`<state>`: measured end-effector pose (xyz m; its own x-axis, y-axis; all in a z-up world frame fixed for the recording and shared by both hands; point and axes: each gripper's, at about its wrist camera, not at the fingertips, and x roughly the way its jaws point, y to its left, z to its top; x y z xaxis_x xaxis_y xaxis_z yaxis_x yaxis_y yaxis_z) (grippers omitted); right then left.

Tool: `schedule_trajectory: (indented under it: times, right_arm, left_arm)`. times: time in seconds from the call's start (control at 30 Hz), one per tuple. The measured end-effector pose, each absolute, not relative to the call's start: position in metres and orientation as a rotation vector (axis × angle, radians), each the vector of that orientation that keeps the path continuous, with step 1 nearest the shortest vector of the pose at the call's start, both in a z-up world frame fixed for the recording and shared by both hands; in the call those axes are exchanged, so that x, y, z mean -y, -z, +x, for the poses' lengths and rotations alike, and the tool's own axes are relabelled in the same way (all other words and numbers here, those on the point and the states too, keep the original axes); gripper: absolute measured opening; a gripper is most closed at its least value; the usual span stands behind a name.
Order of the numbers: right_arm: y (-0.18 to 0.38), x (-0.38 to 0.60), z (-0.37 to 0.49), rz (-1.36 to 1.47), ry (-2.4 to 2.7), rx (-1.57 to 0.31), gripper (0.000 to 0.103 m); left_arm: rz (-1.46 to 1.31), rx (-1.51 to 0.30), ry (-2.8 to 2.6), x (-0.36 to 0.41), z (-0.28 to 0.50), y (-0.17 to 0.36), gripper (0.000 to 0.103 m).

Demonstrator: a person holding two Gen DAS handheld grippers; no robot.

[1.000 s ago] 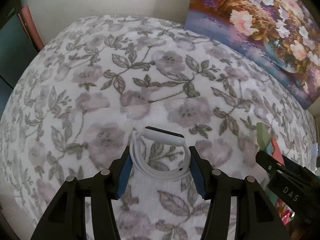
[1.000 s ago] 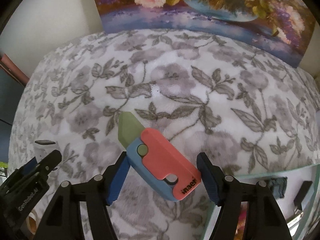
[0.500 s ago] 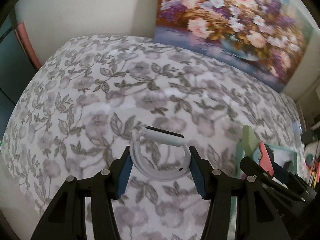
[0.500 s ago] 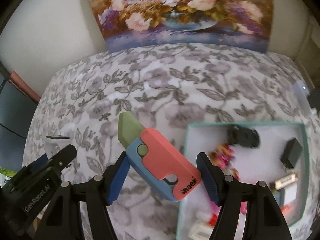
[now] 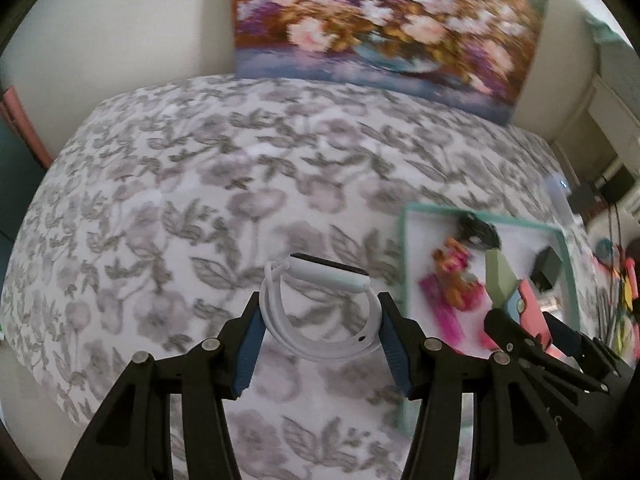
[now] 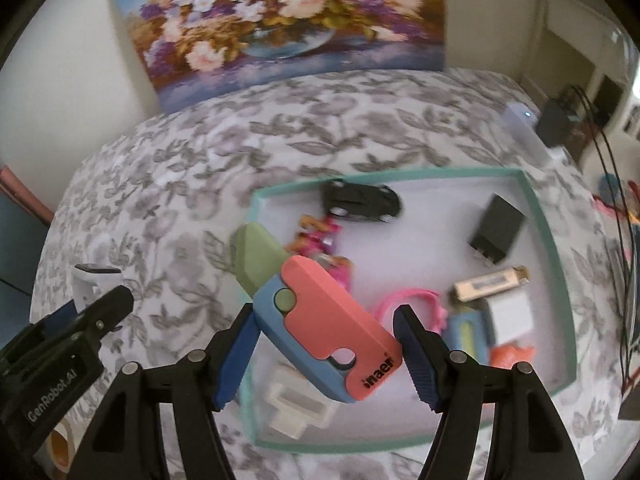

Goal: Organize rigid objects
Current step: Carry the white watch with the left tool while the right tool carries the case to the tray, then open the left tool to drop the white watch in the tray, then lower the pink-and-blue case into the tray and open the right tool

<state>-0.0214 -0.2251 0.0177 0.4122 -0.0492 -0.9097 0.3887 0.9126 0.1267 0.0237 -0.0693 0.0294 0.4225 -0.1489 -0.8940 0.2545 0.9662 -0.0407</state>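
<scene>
My left gripper [image 5: 320,340] is shut on a white smartwatch [image 5: 320,312], its band looped between the blue pads, held above the floral bedspread [image 5: 240,184]. My right gripper [image 6: 324,344] is shut on a toy knife [image 6: 320,320] with a pink and blue handle and a green blade; it hangs over the left part of the teal-rimmed tray [image 6: 556,240]. In the left wrist view the toy knife [image 5: 512,296] and the right gripper [image 5: 532,332] appear at right over the tray [image 5: 404,264]. The left gripper [image 6: 84,312] with the smartwatch [image 6: 90,280] shows at left in the right wrist view.
The tray holds a black toy car [image 6: 362,200], a black charger [image 6: 496,228], a pink ring [image 6: 408,304], a white block [image 6: 296,404] and several other small items. A flower painting [image 6: 288,20] leans on the wall behind the bed. Cables and clutter [image 6: 608,128] lie at right.
Both grippers have travelled to the right across the bed with their objects still held. The tray has come into view and now lies under the right gripper.
</scene>
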Motion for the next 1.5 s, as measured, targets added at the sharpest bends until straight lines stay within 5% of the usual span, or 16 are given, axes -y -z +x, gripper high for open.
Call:
schedule_trajectory:
  times: [0.87,0.97,1.37,1.5]
  right_arm:
    - [0.012,0.304,-0.060,0.475,0.403,-1.165,0.072]
    - [0.011,0.303,-0.060,0.465,0.401,-1.161,0.072]
    - [0.006,0.288,-0.064,0.414,0.392,-1.157,0.072]
    - [0.008,0.280,-0.069,0.393,0.387,-1.162,0.073]
  left_arm:
    - [0.330,-1.203,0.462,0.178,-0.016,0.017,0.057]
    - [0.321,-1.200,0.468,0.176,-0.016,0.016,0.070]
    - [0.246,-1.229,0.348,0.138,-0.010,0.018,0.073]
    - [0.223,-1.223,0.282,0.119,-0.007,0.018,0.088]
